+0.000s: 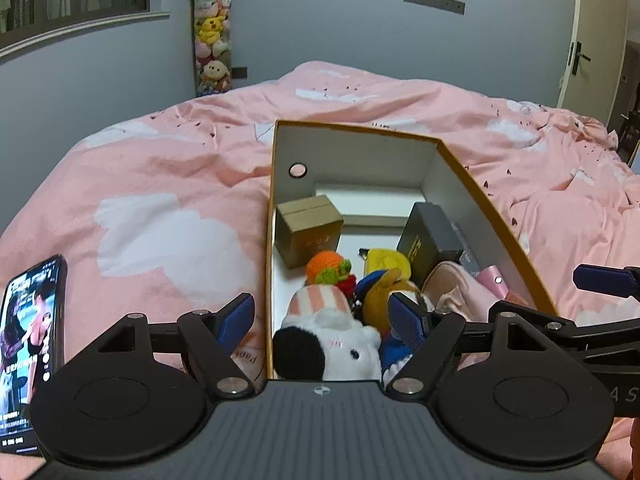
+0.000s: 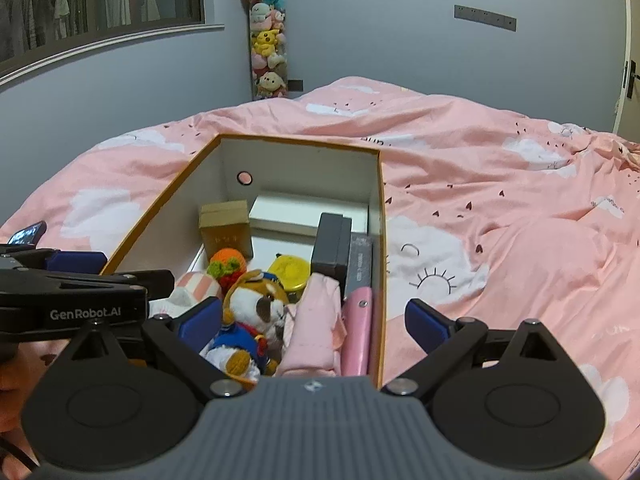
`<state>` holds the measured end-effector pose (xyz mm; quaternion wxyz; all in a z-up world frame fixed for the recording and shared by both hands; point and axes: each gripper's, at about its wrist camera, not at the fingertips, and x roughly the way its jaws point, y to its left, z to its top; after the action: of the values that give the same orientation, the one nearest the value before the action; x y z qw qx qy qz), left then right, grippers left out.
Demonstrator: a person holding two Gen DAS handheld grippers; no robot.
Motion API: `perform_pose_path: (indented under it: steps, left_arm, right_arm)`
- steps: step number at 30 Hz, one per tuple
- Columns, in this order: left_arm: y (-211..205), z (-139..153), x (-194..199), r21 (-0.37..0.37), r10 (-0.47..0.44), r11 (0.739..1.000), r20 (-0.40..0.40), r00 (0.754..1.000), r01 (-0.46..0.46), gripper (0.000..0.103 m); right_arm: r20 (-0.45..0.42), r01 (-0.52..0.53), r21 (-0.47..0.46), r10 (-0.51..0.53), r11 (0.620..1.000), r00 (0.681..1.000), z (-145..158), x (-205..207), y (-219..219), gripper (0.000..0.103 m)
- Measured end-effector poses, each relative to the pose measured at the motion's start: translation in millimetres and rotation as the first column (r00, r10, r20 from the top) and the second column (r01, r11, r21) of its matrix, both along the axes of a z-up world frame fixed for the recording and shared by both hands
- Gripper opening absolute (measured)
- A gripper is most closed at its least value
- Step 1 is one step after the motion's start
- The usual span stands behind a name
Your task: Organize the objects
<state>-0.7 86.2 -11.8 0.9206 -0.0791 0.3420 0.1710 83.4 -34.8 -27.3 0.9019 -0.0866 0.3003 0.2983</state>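
The orange-rimmed cardboard box (image 1: 494, 208), open at the top, is seen lying on the pink cloud-print bed cover (image 1: 160, 184), directly at twelve o'clock from both grippers. The left gripper (image 1: 322, 320) is held with its jaws spread and nothing clasped; its left pad is outside the box's left wall, its right pad above the toys at the near end. The right gripper (image 2: 314, 322) is likewise released, jaws wide, straddling the box's right wall (image 2: 379, 240): one pad over the contents, the other over the bed cover at three o'clock of the box.

Inside the box, a white plush with a pink-striped hat (image 1: 332, 332) is packed at the near end, with a brown-and-white plush dog (image 2: 256, 316) beside it, a knitted orange toy (image 1: 326, 266) behind them, and a yellow round item (image 2: 290, 270) toward the middle. A small brown carton (image 1: 308, 228) stands at eleven o'clock, a dark grey box (image 2: 332, 244) at one o'clock, a flat white box (image 2: 308, 216) at the far end. Pink fabric (image 2: 316, 320) and a pink slim case (image 2: 358, 328) are pressed against the right wall.

A lit phone (image 1: 32, 352) lies at nine o'clock of the left gripper, cut off by the frame edge. The lower parts of the nearest toys are hidden behind the gripper bodies, and the print on the cartons cannot be read.
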Motion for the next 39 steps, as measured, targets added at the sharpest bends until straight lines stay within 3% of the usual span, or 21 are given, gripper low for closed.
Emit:
perform_pose_path:
  steps: [15, 39]
  left_arm:
    - [-2, -5, 1, 0.001, -0.003, 1.000, -0.041, 0.999, 0.004, 0.089]
    - [-2, -10, 3, -0.003, -0.004, 1.000, -0.072, 0.997, 0.004, 0.089]
  right_arm:
    - [-0.065, 0.014, 0.000, -0.014, 1.000, 0.998, -9, 2, -5, 0.098]
    - [-0.097, 0.000, -0.024, -0.002, 1.000, 0.995, -15, 5, 1, 0.098]
